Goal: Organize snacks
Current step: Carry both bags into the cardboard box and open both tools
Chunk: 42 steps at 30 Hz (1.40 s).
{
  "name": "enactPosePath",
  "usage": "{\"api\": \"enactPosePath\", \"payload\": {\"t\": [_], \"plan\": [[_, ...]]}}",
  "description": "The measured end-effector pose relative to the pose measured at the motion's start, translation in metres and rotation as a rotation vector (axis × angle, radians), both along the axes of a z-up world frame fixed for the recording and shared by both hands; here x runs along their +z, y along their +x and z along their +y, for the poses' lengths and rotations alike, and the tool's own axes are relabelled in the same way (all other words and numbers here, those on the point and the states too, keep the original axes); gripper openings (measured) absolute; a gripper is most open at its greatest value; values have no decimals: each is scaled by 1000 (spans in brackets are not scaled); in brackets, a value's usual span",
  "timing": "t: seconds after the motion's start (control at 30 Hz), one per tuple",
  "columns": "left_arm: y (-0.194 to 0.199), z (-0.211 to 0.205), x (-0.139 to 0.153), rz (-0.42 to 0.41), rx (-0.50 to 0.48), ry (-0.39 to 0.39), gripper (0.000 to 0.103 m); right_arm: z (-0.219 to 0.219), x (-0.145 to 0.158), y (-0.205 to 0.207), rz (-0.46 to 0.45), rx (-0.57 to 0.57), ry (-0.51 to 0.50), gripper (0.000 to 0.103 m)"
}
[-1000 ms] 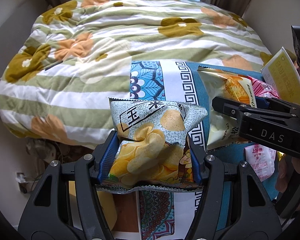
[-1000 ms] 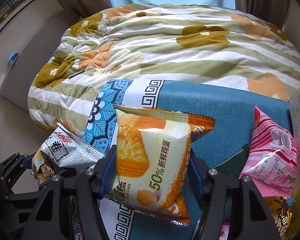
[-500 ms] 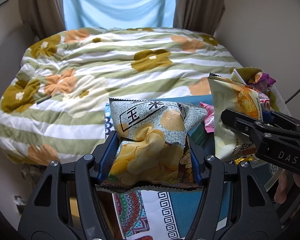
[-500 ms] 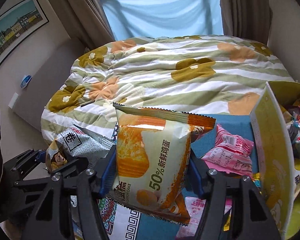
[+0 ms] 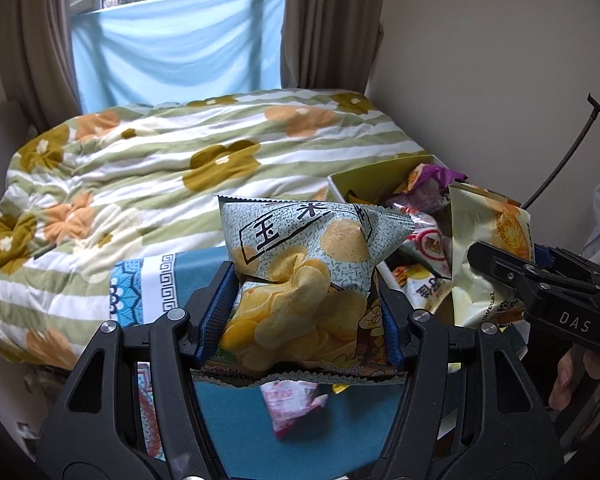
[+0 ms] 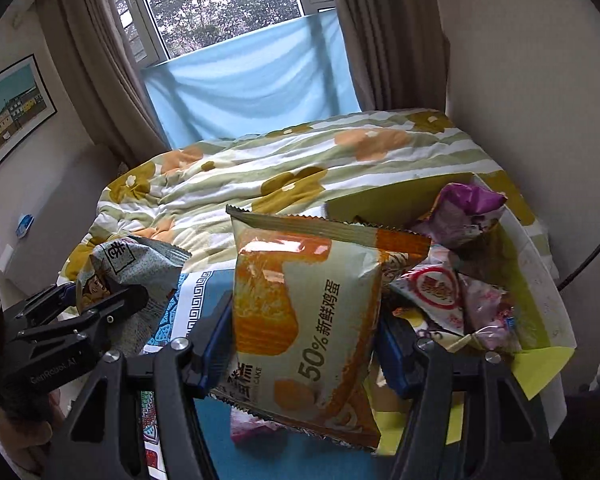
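Note:
My left gripper (image 5: 306, 304) is shut on a grey-green chip bag (image 5: 308, 276) printed with yellow chips, held in the air above the blue cloth. My right gripper (image 6: 304, 340) is shut on an orange and cream egg cake packet (image 6: 312, 312). Each view shows the other gripper beside it: the cake packet (image 5: 486, 248) at the right of the left wrist view, the chip bag (image 6: 130, 268) at the left of the right wrist view. An open yellow-green box (image 6: 540, 288) with several snack packets lies just right of and beyond both held bags.
A striped floral duvet (image 5: 172, 168) covers the bed behind. A blue cloth (image 5: 296, 432) with a patterned border lies under the grippers, with a pink packet (image 5: 292, 404) on it. The wall (image 5: 500, 80) and a black cable (image 5: 572, 152) are at the right. A hand (image 5: 576, 376) holds the right gripper.
Both grippers rose and swung to the right with their bags still clamped. The snack box came into view at the right, and the window and curtains now show above the bed.

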<state>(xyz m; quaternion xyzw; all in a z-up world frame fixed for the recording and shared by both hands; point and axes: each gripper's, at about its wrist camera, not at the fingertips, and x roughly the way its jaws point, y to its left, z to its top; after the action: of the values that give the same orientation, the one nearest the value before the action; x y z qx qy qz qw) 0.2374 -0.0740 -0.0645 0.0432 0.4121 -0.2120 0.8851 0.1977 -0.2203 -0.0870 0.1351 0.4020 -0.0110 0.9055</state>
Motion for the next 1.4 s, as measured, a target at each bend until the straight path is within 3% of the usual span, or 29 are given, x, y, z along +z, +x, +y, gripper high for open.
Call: {"api": "enactPosePath", "payload": {"t": [0.3, 0.6, 0.7, 0.77, 0.83, 1.17, 1.4], "plan": [[-31, -127, -29, 47, -22, 24, 60, -109, -7, -31, 26, -10, 11, 59], [-46, -189, -84, 155, 58, 25, 60, -167, -22, -43, 57, 51, -1, 59], [-44, -193, -100, 178, 89, 20, 65, -179, -31, -42, 78, 73, 2, 59], [-45, -192, -104, 189, 92, -1, 94, -185, -38, -42, 93, 83, 11, 59], [-50, -187, -101, 171, 114, -18, 101, -190, -44, -42, 105, 92, 24, 59], [-69, -147, -79, 165, 200, -19, 101, -197, -56, -39, 109, 126, 79, 59], [-80, -124, -72, 154, 256, -7, 101, -182, -54, -27, 99, 191, 62, 59]]}}
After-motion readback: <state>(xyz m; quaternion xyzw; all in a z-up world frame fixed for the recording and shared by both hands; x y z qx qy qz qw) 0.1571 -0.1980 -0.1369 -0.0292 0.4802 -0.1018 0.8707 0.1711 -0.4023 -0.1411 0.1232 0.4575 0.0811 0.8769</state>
